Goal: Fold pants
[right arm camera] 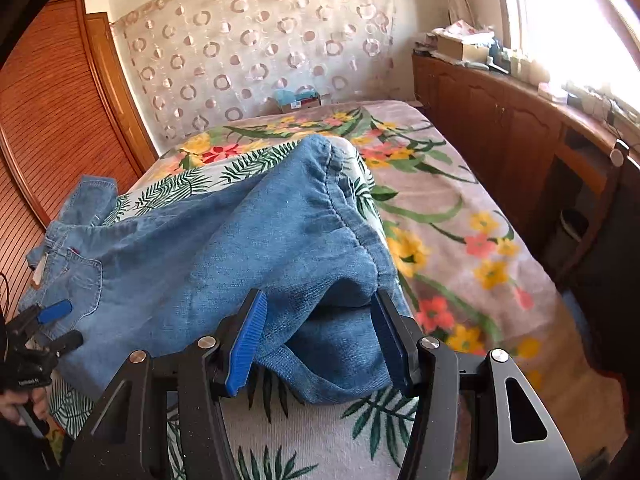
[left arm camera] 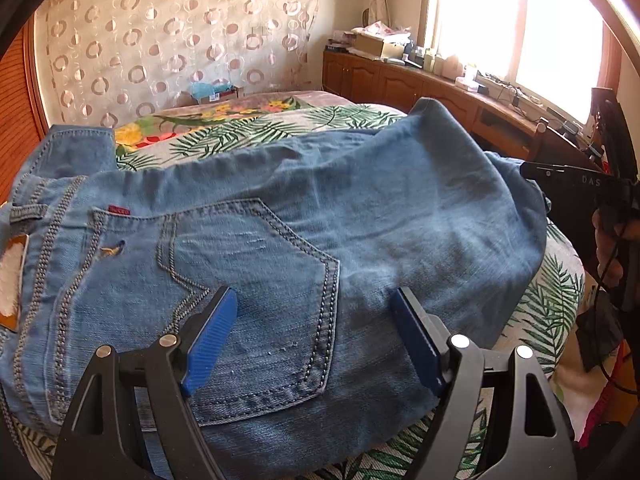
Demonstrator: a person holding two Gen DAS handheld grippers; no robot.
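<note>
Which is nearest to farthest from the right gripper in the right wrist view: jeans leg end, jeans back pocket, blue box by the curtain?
From the right gripper:
1. Jeans leg end, right between its open fingers.
2. Jeans back pocket, far left, by the left gripper.
3. Blue box, at the bed's head against the curtain.

Readable text is minimal. Left wrist view: white letters "DAS" on the black body of the right gripper (left arm camera: 580,180) at the right edge, string cut off after that. Small red tab (left arm camera: 119,211) on the jeans (left arm camera: 320,240) at the top edge of the back pocket (left arm camera: 248,280), has lettering but too small to read. Tan waistband patch (left arm camera: 12,280) at far left, washed out, nothing legible. Right wrist view: small white print on the left gripper (right arm camera: 56,324) body at lower left, blurred, unreadable
</note>
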